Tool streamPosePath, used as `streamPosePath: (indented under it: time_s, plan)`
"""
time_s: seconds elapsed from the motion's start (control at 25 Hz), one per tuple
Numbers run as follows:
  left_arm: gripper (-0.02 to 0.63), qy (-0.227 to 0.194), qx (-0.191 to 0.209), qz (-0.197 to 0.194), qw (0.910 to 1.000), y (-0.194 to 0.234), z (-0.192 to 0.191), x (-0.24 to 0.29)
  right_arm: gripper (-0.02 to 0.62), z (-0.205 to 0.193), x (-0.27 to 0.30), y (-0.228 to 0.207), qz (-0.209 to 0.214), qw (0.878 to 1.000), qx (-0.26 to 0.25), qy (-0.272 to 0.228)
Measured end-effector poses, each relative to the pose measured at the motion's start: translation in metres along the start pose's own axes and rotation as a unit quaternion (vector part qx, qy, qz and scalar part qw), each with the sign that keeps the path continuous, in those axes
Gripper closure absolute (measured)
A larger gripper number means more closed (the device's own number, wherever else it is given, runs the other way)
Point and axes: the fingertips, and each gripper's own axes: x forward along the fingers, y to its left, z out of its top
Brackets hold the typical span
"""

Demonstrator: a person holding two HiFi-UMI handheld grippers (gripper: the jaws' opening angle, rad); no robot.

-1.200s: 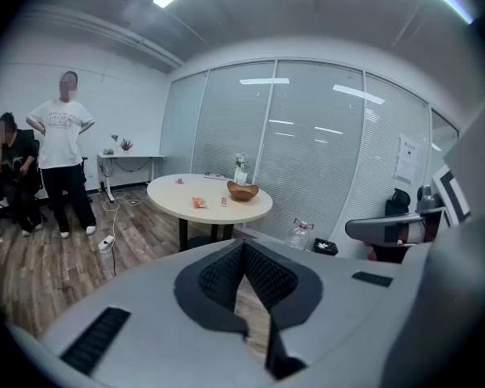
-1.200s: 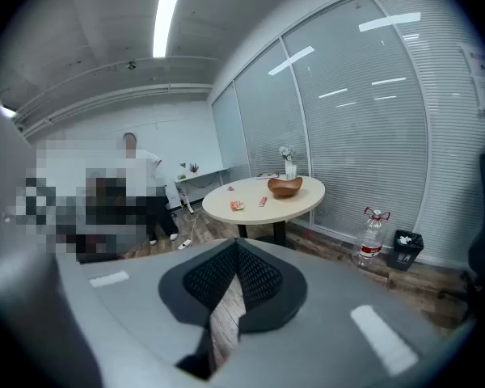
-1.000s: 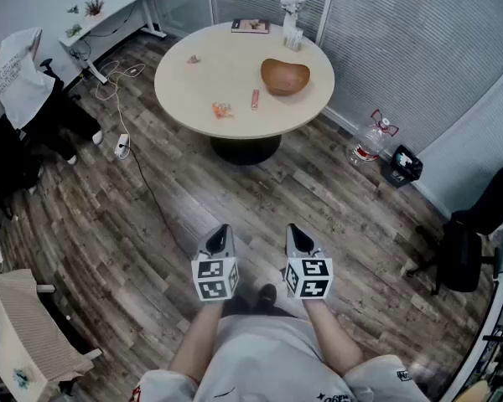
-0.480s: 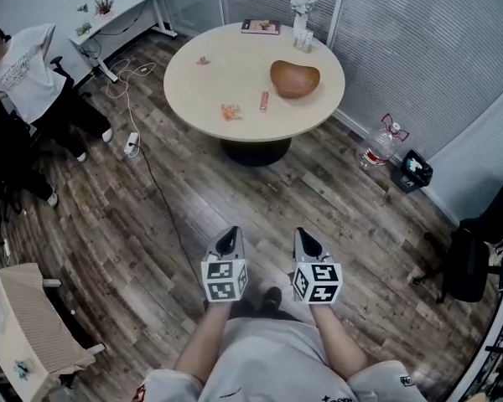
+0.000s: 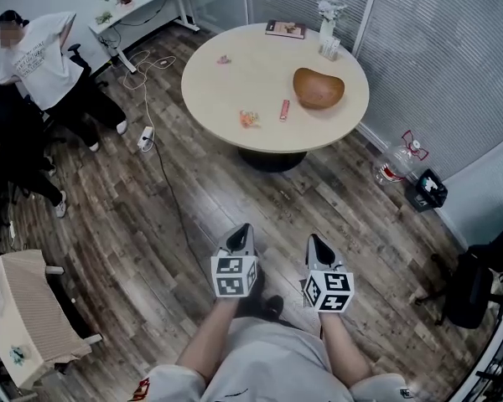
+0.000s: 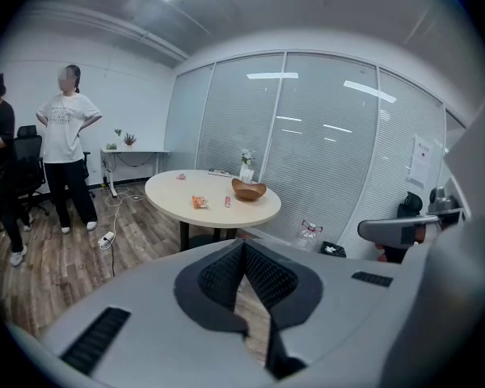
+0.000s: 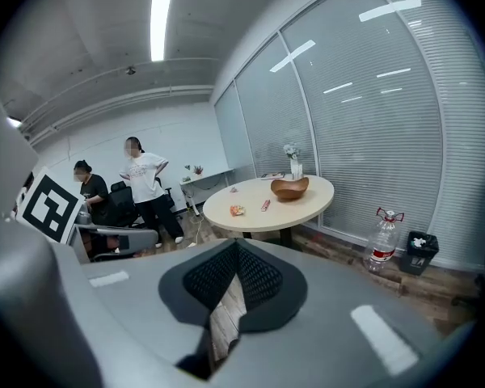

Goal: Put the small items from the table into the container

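Note:
A round beige table (image 5: pixel 226 90) stands a few steps ahead of me. On it sit a brown wooden bowl (image 5: pixel 318 88), an orange packet (image 5: pixel 249 119), a small red stick-shaped item (image 5: pixel 283 109) and a tiny pink item (image 5: pixel 223 59). My left gripper (image 5: pixel 241 234) and right gripper (image 5: pixel 317 243) are held side by side over the wooden floor, well short of the table, both shut and empty. The left gripper view shows the bowl (image 6: pixel 248 190) and the packet (image 6: pixel 199 203) far beyond the closed jaws. The right gripper view shows the bowl (image 7: pixel 289 188) and the packet (image 7: pixel 238 210) the same way.
A book (image 5: pixel 285 28) and a white vase (image 5: pixel 329 22) stand at the table's far edge. Two people (image 5: pixel 42 57) are at the left by a desk. A cable and power strip (image 5: pixel 146 135) lie on the floor left of the table. A water bottle (image 5: pixel 395 164) and a bin (image 5: pixel 428 188) sit at the right.
The table has drawn a little nearer and shifted right in the head view as I step forward. Both grippers moved along with me and stayed shut.

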Motion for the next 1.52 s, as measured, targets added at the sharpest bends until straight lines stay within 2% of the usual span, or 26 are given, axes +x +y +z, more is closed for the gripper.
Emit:
streamPosePath:
  time_s: [0.2,0.6,0.88,1.08,1.28,1.52]
  plan:
    - [0.601,0.002,-0.004,-0.001,1.0,0.032,0.027,0.058,0.594,0.031,0.067,-0.003,0.006,1.0,-0.009,0.0]
    - [0.601,0.019,-0.001,-0.01,0.9998,0.095,0.104,0.179,0.594,0.127,0.199,-0.01,0.002,1.0,-0.025,-0.013]
    - [0.601,0.037,-0.006,-0.005,0.9993,0.106,0.132,0.253,0.594,0.159,0.274,-0.049,0.004,1.0,-0.023,-0.001]
    - [0.601,0.048,-0.015,0.025,0.9984,0.116,0.148,0.311,0.594,0.179,0.333,-0.08,0.028,0.999,-0.03,0.014]
    - [0.601,0.055,-0.049,0.068,0.995,0.131,0.16,0.357,0.594,0.208,0.384,-0.105,0.066,0.996,-0.055,0.032]
    - [0.601,0.08,-0.058,0.117,0.9882,0.146,0.147,0.388,0.594,0.221,0.425,-0.117,0.108,0.99,-0.071,0.055]
